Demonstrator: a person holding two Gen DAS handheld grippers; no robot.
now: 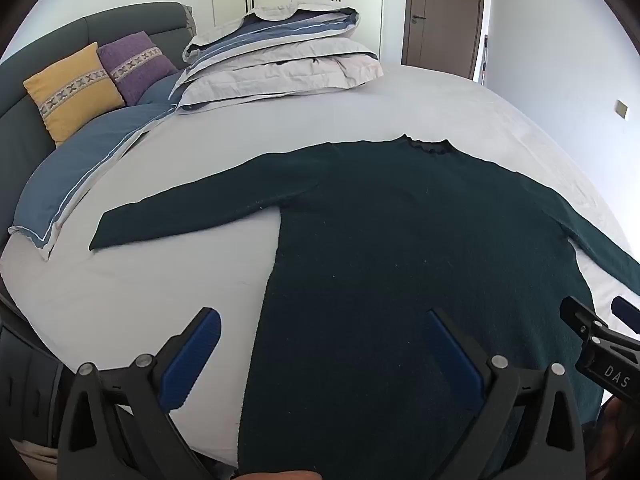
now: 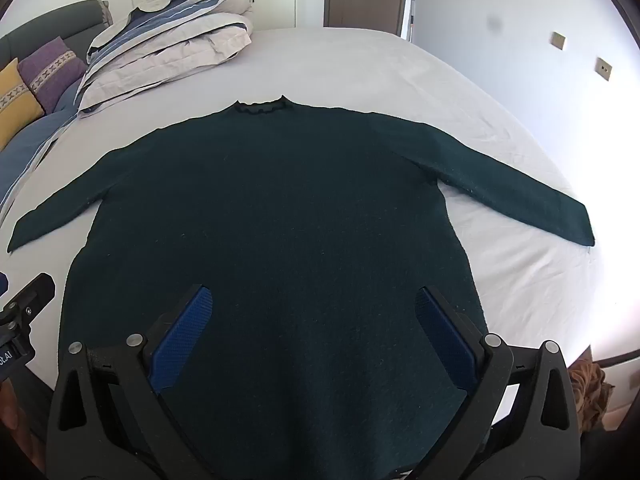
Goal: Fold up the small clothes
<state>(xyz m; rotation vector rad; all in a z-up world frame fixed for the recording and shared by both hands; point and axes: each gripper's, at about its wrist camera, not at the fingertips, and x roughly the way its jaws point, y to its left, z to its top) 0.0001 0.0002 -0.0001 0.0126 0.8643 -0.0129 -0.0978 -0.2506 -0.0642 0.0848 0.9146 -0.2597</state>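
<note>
A dark green long-sleeved sweater lies flat on the white bed sheet, collar far, hem near, both sleeves spread out. It also shows in the right wrist view. My left gripper is open, above the hem's left edge, holding nothing. My right gripper is open over the lower middle of the sweater, holding nothing. The right gripper shows at the right edge of the left wrist view. The left gripper shows at the left edge of the right wrist view.
A folded grey and blue duvet lies at the far left of the bed. A yellow cushion and a purple cushion lean on the grey headboard. A brown door is beyond the bed.
</note>
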